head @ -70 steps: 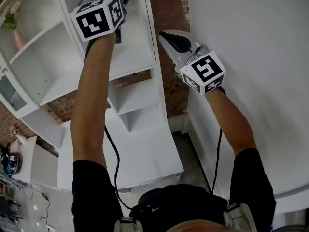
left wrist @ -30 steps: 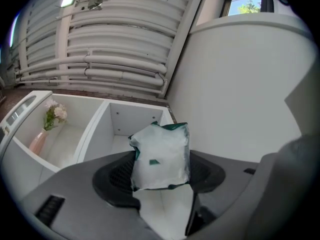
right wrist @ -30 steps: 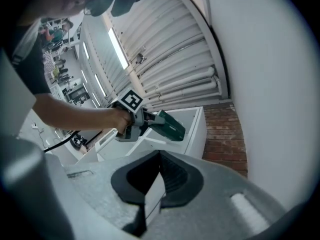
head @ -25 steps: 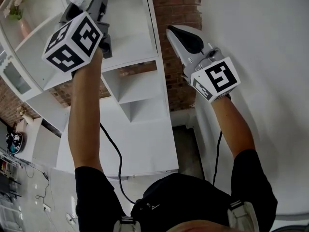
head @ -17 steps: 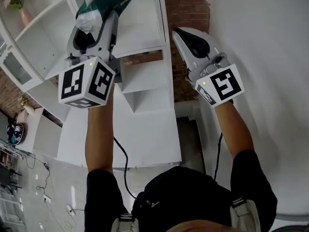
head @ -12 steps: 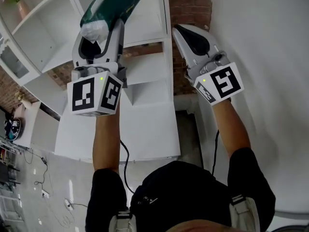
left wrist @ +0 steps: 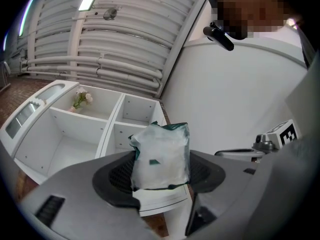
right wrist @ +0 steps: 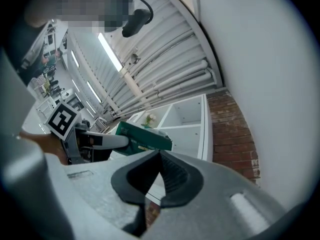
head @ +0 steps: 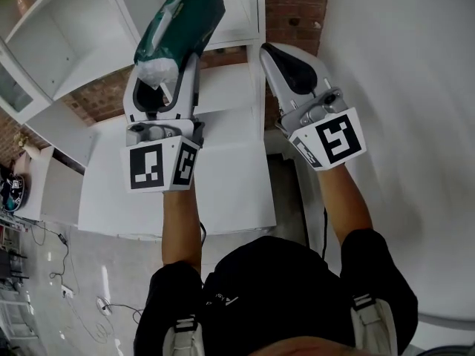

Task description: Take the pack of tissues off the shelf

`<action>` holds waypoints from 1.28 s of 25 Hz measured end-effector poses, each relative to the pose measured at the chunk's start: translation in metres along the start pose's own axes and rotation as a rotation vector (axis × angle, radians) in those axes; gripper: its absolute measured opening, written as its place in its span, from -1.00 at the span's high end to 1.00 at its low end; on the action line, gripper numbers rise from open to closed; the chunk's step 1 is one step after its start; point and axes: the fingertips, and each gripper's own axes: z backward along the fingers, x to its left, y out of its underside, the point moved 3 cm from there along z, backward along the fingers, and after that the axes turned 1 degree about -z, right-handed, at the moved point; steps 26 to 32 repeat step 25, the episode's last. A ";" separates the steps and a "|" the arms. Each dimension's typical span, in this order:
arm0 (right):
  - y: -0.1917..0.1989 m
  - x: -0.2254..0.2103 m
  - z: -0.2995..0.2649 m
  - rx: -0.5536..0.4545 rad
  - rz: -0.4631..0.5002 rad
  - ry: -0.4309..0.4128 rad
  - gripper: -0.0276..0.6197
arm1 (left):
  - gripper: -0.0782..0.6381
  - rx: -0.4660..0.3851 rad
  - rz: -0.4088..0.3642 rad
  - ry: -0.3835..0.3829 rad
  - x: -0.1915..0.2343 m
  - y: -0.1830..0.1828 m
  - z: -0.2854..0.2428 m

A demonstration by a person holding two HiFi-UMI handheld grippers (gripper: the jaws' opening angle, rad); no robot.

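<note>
The pack of tissues (head: 180, 28) is dark green with a clear white end, and it sits clamped between the jaws of my left gripper (head: 169, 69), held out in front of the white shelf unit (head: 67, 43). In the left gripper view the pack (left wrist: 161, 155) stands upright between the two black pads. From the right gripper view the same pack (right wrist: 144, 137) shows as a long green bar sticking out of the left gripper. My right gripper (head: 282, 56) hangs beside it, jaws together, with nothing in them (right wrist: 159, 160).
The white shelf unit (left wrist: 85, 129) has several open compartments; a small vase of flowers (left wrist: 81, 99) stands in one. A brick wall (head: 295, 10) runs behind the shelf. A wide white wall (head: 401, 87) fills the right side. Cables lie on the floor (head: 59, 288).
My left gripper has drawn back from the shelf toward me, carrying the tissue pack out of the compartment. The right gripper has stayed almost where it was.
</note>
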 end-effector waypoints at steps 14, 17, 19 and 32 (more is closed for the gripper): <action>-0.004 0.030 0.014 0.037 0.020 0.004 0.91 | 0.04 0.021 -0.004 0.003 0.003 -0.002 0.017; -0.003 0.027 0.014 0.036 0.013 0.006 0.91 | 0.04 0.026 -0.005 0.001 0.004 0.000 0.017; -0.002 0.027 0.014 0.033 0.011 0.003 0.91 | 0.04 0.025 -0.005 -0.001 0.004 0.001 0.018; 0.007 0.025 0.014 0.036 -0.009 -0.001 0.91 | 0.04 0.038 -0.003 -0.017 0.008 0.009 0.016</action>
